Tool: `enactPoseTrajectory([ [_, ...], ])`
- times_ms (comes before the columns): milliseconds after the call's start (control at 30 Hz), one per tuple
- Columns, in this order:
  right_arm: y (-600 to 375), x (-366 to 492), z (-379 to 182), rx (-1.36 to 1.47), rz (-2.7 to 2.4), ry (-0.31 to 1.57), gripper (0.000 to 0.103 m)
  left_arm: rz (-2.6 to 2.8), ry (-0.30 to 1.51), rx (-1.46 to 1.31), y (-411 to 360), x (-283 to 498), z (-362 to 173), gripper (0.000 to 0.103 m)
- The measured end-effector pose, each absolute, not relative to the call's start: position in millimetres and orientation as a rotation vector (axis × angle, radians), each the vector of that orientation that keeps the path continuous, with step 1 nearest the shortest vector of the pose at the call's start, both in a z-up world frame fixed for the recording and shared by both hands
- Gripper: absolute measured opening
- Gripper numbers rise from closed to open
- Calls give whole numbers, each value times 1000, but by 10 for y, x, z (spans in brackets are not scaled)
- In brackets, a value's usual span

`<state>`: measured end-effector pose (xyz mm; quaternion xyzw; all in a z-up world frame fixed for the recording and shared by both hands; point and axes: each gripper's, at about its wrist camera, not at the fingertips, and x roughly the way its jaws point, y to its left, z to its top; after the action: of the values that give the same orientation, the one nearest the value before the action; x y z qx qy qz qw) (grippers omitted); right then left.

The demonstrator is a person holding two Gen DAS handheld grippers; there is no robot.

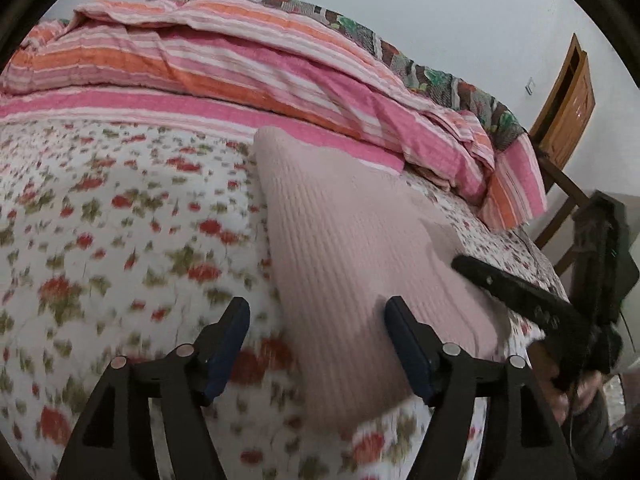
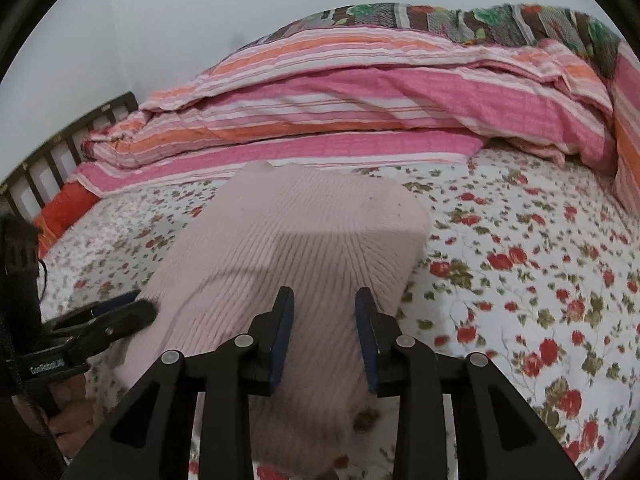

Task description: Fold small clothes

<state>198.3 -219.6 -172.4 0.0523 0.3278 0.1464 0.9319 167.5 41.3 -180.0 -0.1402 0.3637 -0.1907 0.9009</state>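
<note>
A pale pink ribbed knit garment [image 1: 352,248] lies folded into a long block on the floral bedsheet [image 1: 120,208]. My left gripper [image 1: 316,310] hovers open over its near left edge: one finger is above the sheet, the other above the knit, and nothing is between the pads. In the right wrist view the same garment [image 2: 304,240] fills the middle. My right gripper [image 2: 324,300] stands over its near end with the jaws narrowly apart and no fabric pinched. The right gripper [image 1: 468,268] shows at the garment's right side, the left gripper [image 2: 132,306] at its left.
A pink and orange striped quilt [image 1: 240,64] is bunched along the far side of the bed, with a patterned blanket [image 1: 420,64] behind it. A wooden chair [image 1: 568,112] stands by the wall. A dark slatted bed frame [image 2: 68,148] and an orange cushion [image 2: 64,208] sit at the left.
</note>
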Motion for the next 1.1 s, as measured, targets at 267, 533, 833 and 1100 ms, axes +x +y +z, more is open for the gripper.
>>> enactPoseTrajectory([
  [267, -2257, 1944, -1666, 132, 285, 677, 30, -389, 747, -257, 469, 1424, -1774, 70],
  [533, -2601, 1946, -1668, 269, 264, 683, 34, -348, 724, -241, 484, 1427, -1680, 70],
  [833, -2462, 2044, -1851, 379, 332, 732, 34, -300, 800, -247, 420, 1604, -1771, 75],
  [1100, -2634, 1934, -1806, 422, 346, 646, 12, -318, 775, -236, 435, 1536, -1675, 74],
])
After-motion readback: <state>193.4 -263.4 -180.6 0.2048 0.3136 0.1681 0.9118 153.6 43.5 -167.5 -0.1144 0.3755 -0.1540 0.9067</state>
